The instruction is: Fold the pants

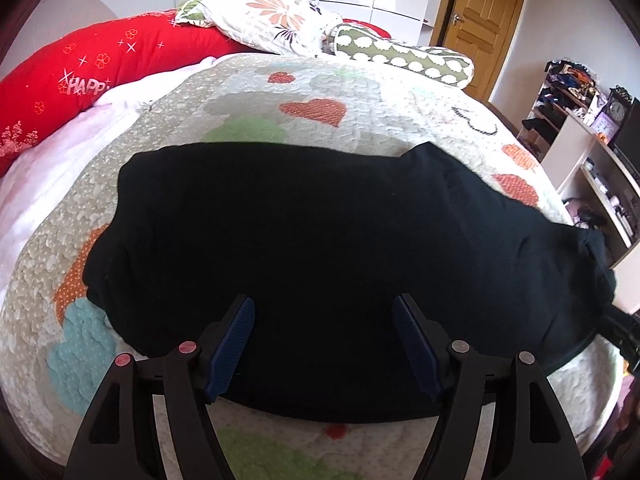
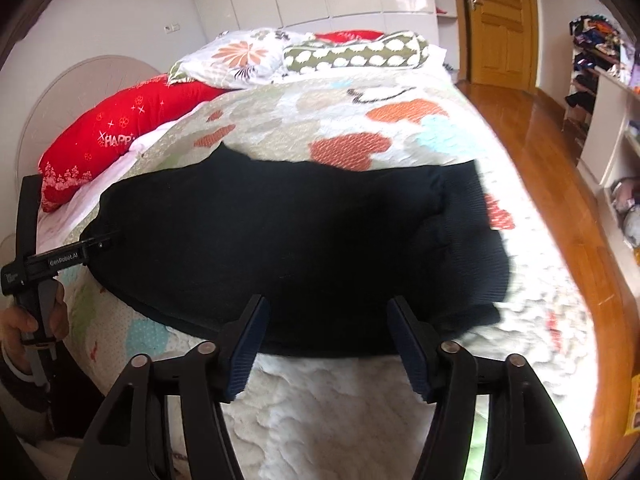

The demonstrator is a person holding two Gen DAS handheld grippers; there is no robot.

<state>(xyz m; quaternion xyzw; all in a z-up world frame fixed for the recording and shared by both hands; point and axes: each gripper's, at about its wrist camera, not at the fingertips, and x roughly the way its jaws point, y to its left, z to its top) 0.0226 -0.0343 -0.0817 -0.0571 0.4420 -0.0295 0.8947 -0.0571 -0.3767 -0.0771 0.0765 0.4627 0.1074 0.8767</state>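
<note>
Black pants (image 1: 320, 248) lie spread flat across the quilted bed, folded lengthwise into a long dark shape; they also show in the right wrist view (image 2: 288, 248). My left gripper (image 1: 324, 312) is open and empty, hovering over the pants' near edge. My right gripper (image 2: 326, 316) is open and empty above the near edge toward the right end of the pants. The left gripper body (image 2: 60, 260), held in a hand, shows at the left edge of the right wrist view, by the pants' left end.
The bed has a heart-patterned quilt (image 1: 360, 92), a red pillow (image 1: 100, 60), a floral pillow (image 1: 272, 16) and a green-white bolster (image 1: 404, 56) at the head. Wooden floor (image 2: 560, 168), a door (image 2: 500, 20) and cluttered shelves (image 1: 580, 120) lie to the right.
</note>
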